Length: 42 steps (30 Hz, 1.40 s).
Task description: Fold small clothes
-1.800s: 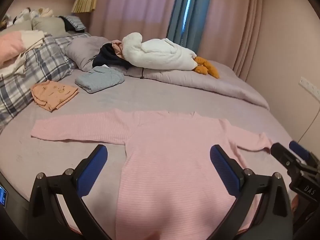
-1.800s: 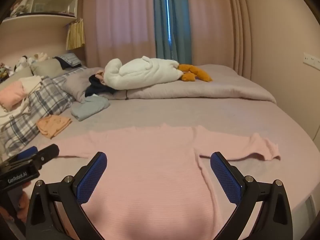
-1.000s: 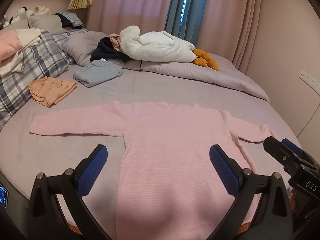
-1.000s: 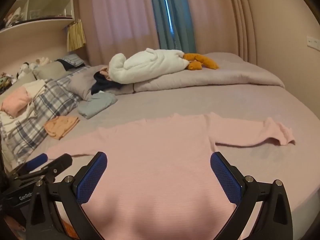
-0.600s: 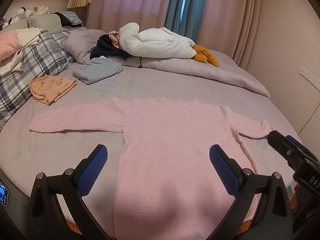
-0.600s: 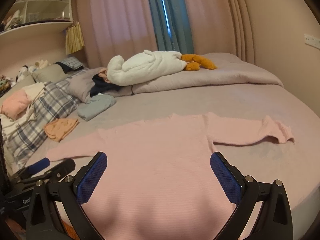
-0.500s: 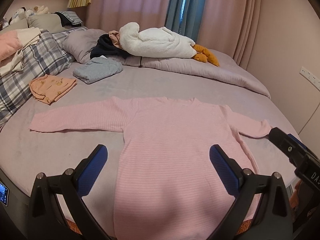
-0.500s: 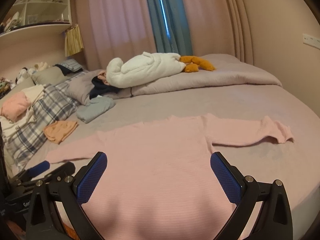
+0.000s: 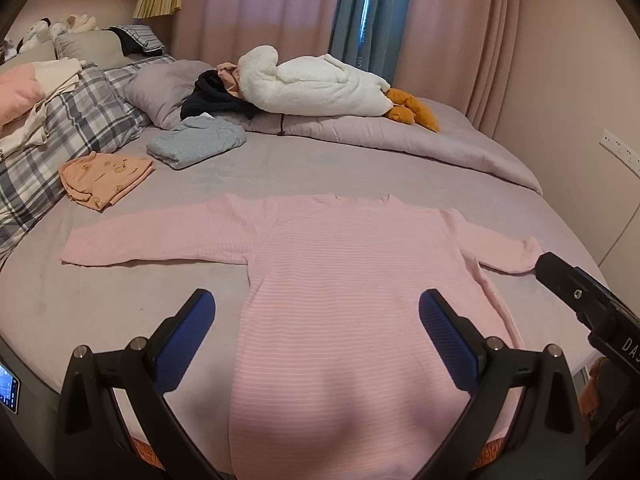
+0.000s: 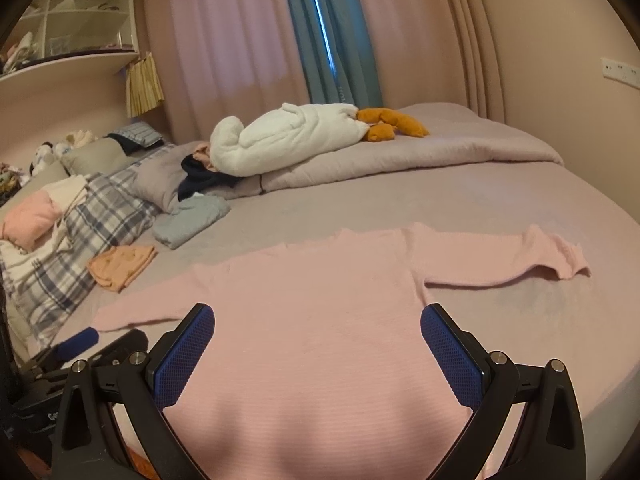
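Pink curtains point(image 9: 256, 4) and a teal drape point(image 9: 372, 12) are hanging behind a wide bed under a mauve cover point(image 9: 320, 168). A pale pink ribbed long-sleeved top point(image 9: 344, 280) is lying flat on the near part of the bed, both sleeves spread out sideways, its hem reaching the near edge. Left tongs point(image 9: 318, 318) are hovering above the top's lower body with blue pads wide apart, holding nothing. Right tongs point(image 10: 318, 320) are likewise hanging over the top's body, pads spread, empty; in the left wrist view their black tip is showing at the right, near the right cuff. Farther back, a folded grey-blue garment point(image 9: 196, 142) and a folded orange printed garment point(image 9: 106, 174) are sitting beside a plaid blanket point(image 9: 64, 132). A white plush goose point(image 9: 316, 88) is resting on the rolled duvet.
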Available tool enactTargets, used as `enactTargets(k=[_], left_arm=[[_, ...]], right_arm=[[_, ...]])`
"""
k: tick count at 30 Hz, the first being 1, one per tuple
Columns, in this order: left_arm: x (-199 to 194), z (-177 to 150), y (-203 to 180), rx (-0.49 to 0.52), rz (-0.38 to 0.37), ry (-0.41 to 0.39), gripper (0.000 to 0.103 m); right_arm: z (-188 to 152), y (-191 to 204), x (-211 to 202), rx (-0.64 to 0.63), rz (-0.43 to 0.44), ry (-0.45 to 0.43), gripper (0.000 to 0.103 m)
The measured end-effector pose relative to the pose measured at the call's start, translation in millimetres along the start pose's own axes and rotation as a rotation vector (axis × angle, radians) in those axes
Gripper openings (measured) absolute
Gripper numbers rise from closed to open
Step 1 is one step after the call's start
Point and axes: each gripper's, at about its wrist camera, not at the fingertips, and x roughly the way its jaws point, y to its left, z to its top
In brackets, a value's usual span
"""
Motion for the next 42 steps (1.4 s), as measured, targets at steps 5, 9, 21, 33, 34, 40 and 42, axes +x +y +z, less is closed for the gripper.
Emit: enactTargets(k=[5, 9, 21, 33, 34, 40, 42], left_arm=[[0.4, 0.2, -0.9, 0.004, -0.004, 0.0, 0.102], [0.1, -0.4, -2.1, 0.008, -0.003, 0.0, 0.102], [-1.8, -0.9, -2.6, 0.029, 0.018, -0.017, 0.102], [1.2, -2.1, -5.5, 0.029, 0.007, -0.005, 0.102], [1.0, -2.7, -5.7, 0.03, 0.008, -0.004, 0.102], [0.8, -4.3, -8.7, 0.041, 0.007, -0.003, 0.102], [1.1, -4.7, -9.3, 0.043, 0.006, -0.002, 0.102]], right_arm=[[-0.8, 0.0, 0.8, 0.003, 0.004, 0.002, 0.102], [-0.4, -1.0, 2.7, 0.009, 0.013, 0.005, 0.102], [-1.1, -1.7, 4.3, 0.01, 0.017, 0.014, 0.102], [-1.9, -0.2, 4.6, 0.01, 0.012, 0.019, 0.102], [-1.8, -0.2, 4.2, 0.01, 0.011, 0.019, 0.102], [-1.9, -2.1, 4.7, 0.015, 0.005, 0.026, 0.102], [-2.1, -4.1, 4.7, 0.018, 0.002, 0.028, 0.102]])
